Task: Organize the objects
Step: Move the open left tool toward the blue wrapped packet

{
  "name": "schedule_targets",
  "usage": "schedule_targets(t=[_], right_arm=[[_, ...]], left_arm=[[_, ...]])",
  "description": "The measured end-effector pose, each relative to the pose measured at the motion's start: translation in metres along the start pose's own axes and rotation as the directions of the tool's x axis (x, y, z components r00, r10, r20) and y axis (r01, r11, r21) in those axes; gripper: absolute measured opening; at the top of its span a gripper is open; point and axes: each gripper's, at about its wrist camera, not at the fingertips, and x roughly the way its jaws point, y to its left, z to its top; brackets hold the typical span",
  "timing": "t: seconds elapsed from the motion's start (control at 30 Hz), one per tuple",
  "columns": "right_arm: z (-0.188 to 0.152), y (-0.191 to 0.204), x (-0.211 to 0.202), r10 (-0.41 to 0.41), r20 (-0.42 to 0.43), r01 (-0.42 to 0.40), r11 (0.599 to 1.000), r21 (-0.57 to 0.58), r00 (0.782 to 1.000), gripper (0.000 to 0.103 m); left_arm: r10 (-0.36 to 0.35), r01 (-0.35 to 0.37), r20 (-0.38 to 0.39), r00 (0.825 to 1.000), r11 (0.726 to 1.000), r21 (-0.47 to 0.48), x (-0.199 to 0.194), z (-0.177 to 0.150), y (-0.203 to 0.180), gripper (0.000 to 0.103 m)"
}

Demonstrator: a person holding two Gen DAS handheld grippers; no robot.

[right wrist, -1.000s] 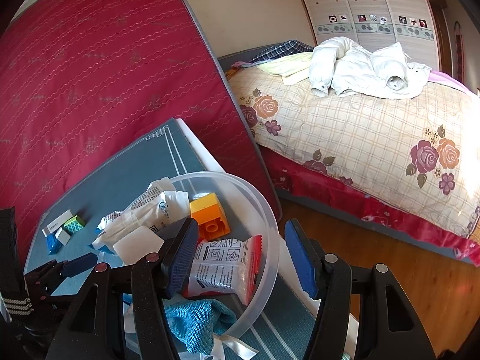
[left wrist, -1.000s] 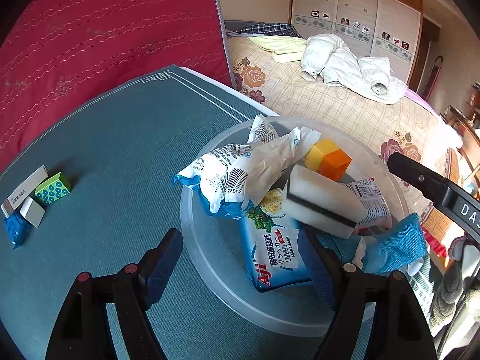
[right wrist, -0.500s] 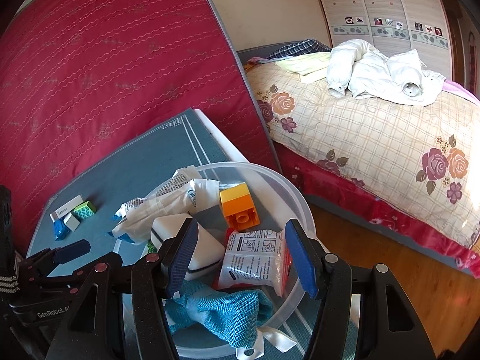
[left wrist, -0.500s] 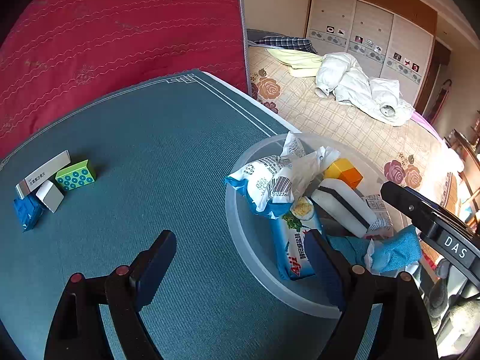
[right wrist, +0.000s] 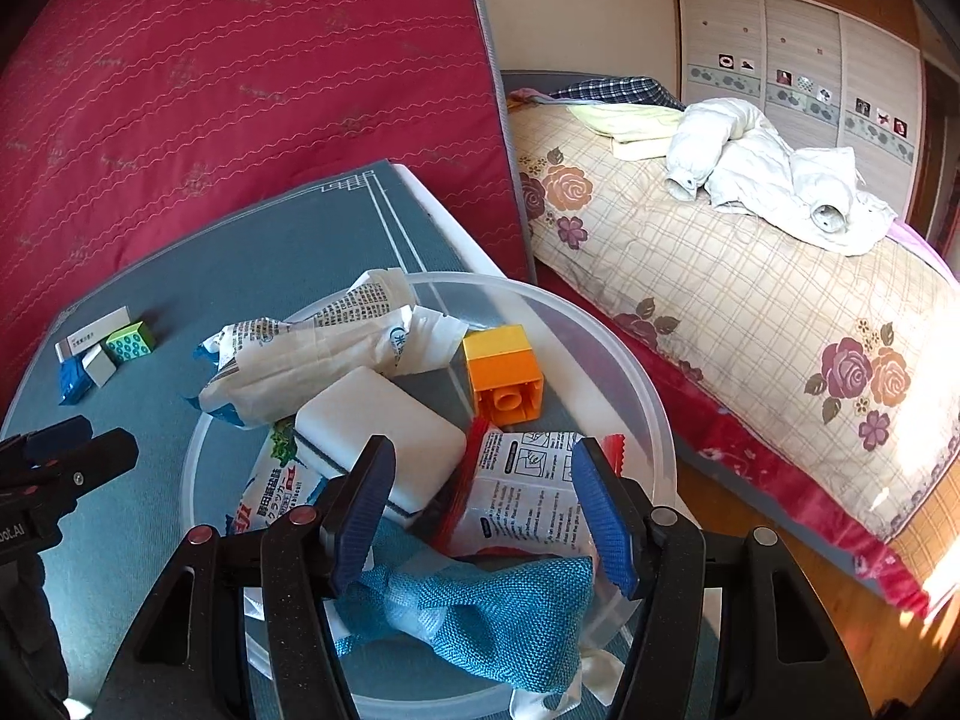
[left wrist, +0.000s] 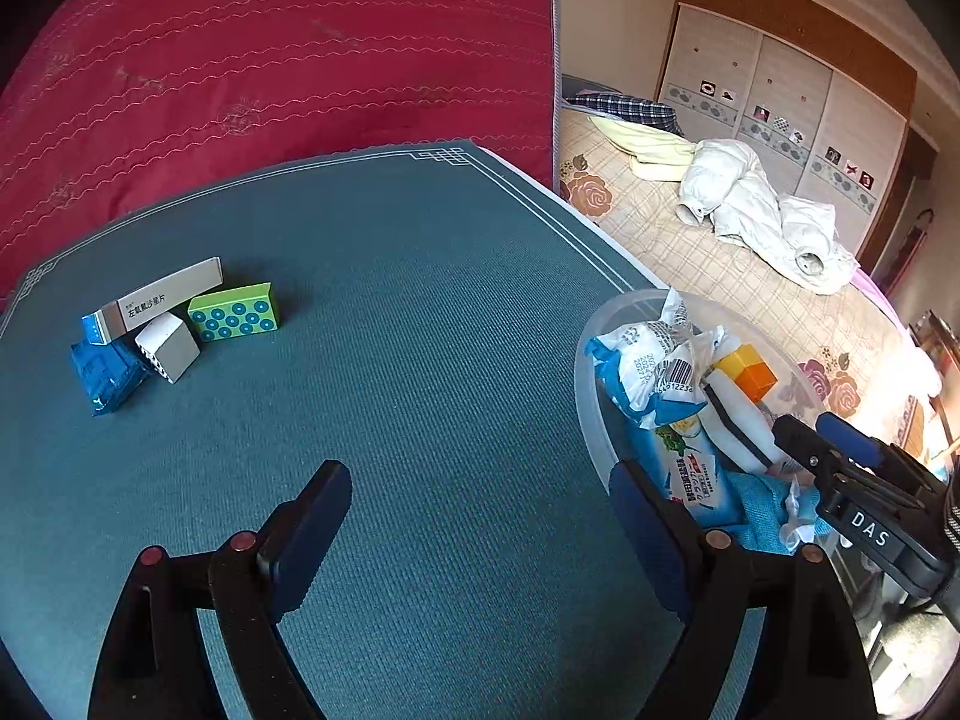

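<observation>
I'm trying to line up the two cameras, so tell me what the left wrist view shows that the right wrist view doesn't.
Only the left wrist view shows a wide bare stretch of the teal mat under the open left gripper. Only the right wrist view shows the wooden floor and the red-edged packet between the open right gripper fingers. Both show the clear bowl, the orange block, the white sponge and the green dotted box.

- The bench [left wrist: 420, 360] wore teal cloth — pale line border.
- The small box [left wrist: 234, 313] was green with blue dots.
- The toy block [right wrist: 503, 373] was orange-yellow.
- The bedspread [right wrist: 750, 312] was cream plaid — pink roses.
- The cloth [right wrist: 480, 612] was blue.
</observation>
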Motion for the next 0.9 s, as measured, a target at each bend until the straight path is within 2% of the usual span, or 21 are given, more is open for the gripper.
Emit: schedule_targets(t=[0.4,0.67,0.9], right_arm=[[0.015,0.034,-0.033,0.047,0.121,-0.048,0.999,0.003,0.992,0.063],[0.018,0.070,-0.040,0.122,0.136,-0.118,0.992,-0.040,0.983,0.063],[0.014,0.110,-0.039,0.208,0.113,-0.196,0.975,-0.109,0.972,0.063]], left_arm=[[0.050,-0.049,0.009,0.999,0.993,-0.109,-0.008,-0.007,0.058,0.091],[0.095,-0.091,0.010,0.995,0.980,-0.178,-0.015,-0.012,0.096,0.091],[0.152,-0.145,0.009,0.988,0.960,-0.240,-0.023,-0.015,0.131,0.091]])
